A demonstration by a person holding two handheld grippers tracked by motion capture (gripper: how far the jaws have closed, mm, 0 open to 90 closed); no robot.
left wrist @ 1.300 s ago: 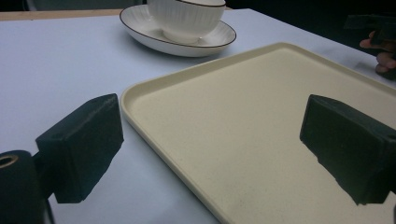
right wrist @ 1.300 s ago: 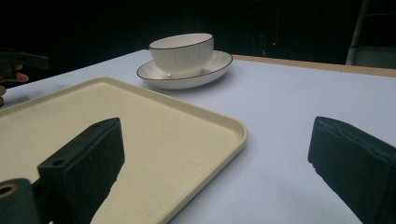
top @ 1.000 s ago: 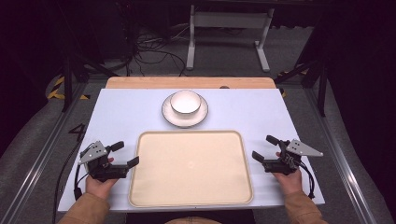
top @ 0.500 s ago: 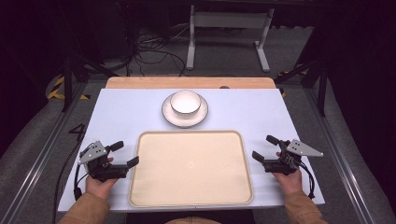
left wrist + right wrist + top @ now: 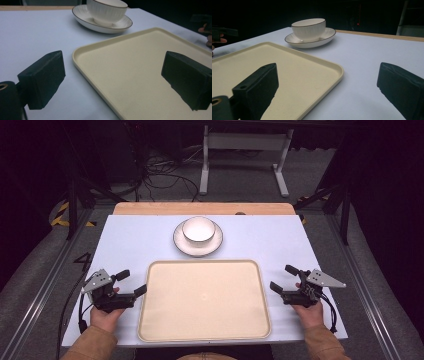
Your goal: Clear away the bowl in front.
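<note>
Change: nothing moves; my left claw [image 5: 131, 284] and right claw [image 5: 286, 278] stay put beside the tray [image 5: 205, 301].
Claws: both apart, empty.
Meaning: bowl [image 5: 198, 229] on saucer [image 5: 180, 244] untouched; I judge work not yet begun.

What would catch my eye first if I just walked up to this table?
Probably the big cream tray lying bare in the middle of the white table, right in front of the person. Behind it a white bowl sits on a saucer. At each side of the tray a hand holds an open black gripper: the left gripper and the right gripper.
</note>
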